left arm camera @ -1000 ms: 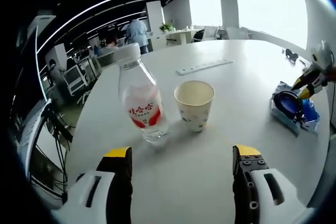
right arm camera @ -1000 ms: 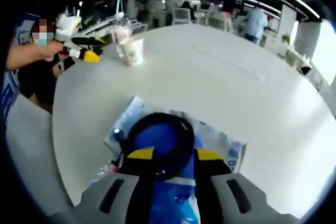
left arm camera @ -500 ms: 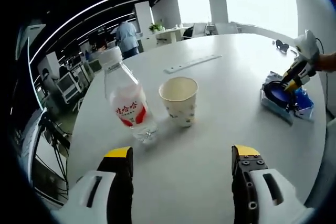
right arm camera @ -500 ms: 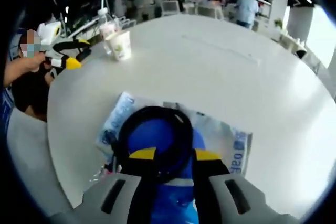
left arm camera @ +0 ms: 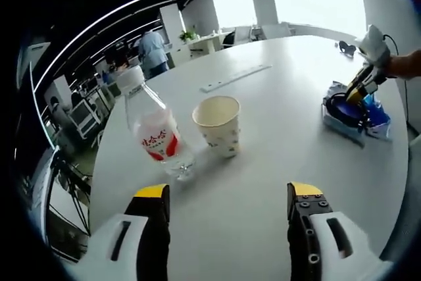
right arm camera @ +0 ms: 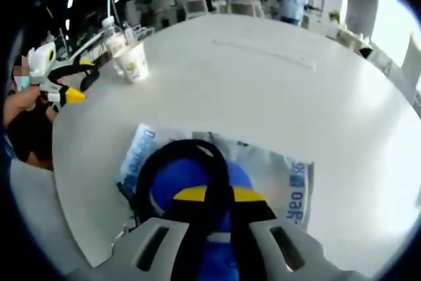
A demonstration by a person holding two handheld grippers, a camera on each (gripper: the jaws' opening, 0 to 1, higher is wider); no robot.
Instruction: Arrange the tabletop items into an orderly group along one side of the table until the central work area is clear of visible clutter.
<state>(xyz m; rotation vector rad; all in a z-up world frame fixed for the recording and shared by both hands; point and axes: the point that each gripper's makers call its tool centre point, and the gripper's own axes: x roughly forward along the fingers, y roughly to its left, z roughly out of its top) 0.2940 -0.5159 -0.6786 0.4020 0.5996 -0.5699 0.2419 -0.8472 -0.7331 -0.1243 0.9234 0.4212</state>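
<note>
A round white table (left arm camera: 276,162) holds one clear water bottle (left arm camera: 156,133) with a red label, one paper cup (left arm camera: 218,124) just beside it, and one plastic packet (right arm camera: 276,172) printed in blue, lying well apart near the table edge. A black cord loop (right arm camera: 181,162) rests on the packet.

The left gripper (left arm camera: 227,192) hovers short of the bottle and cup, jaws wide apart and empty. The right gripper (right arm camera: 209,195) has its jaws nearly closed, pinching the cord. The packet's contents are hard to make out.
</note>
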